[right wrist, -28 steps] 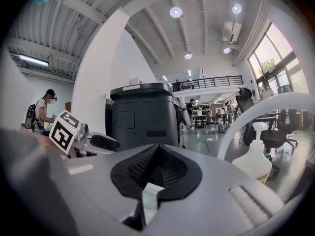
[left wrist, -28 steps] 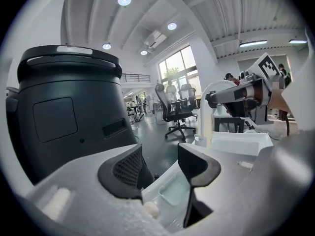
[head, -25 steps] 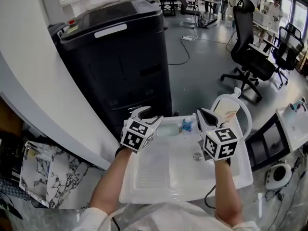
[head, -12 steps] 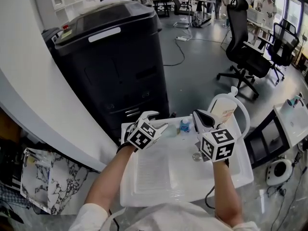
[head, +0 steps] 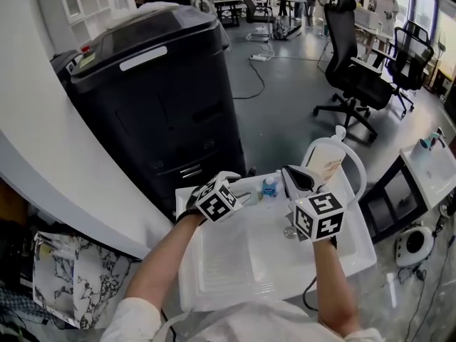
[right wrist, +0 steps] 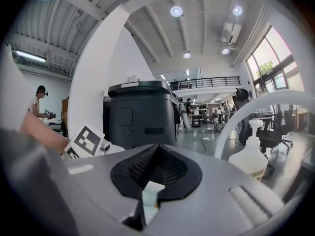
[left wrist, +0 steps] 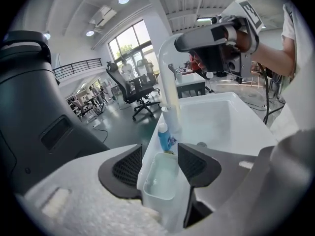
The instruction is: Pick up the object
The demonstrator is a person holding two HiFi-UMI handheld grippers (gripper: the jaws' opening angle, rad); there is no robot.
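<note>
Left gripper view first: what is that pale thing between the jaws?
— A small translucent tub (left wrist: 159,180). It is milky and open-topped, squarish with rounded corners. It sits at the corner of the white sink (left wrist: 224,119), beside a little blue bottle (left wrist: 165,137). The left gripper (left wrist: 160,162) is spread wide, with one dark ribbed pad on either side of the tub. I can't tell whether either pad touches it.

And from the head view?
— There the left gripper (head: 241,191) covers the tub almost entirely, so I can't pick it out.

What about the other hand?
— The right gripper (right wrist: 156,167) has its pads pressed together and hangs over the sink near the arched tap (head: 360,173). A pale sliver shows just under the pads, but I can't say what it is.

Any writing you can read?
— None. The spray bottle (right wrist: 251,159) carries an orange-tinted label and the blue bottle has one too, but both are too blurred. Otherwise there are only the black-and-white square markers on the gripper cubes.
</note>
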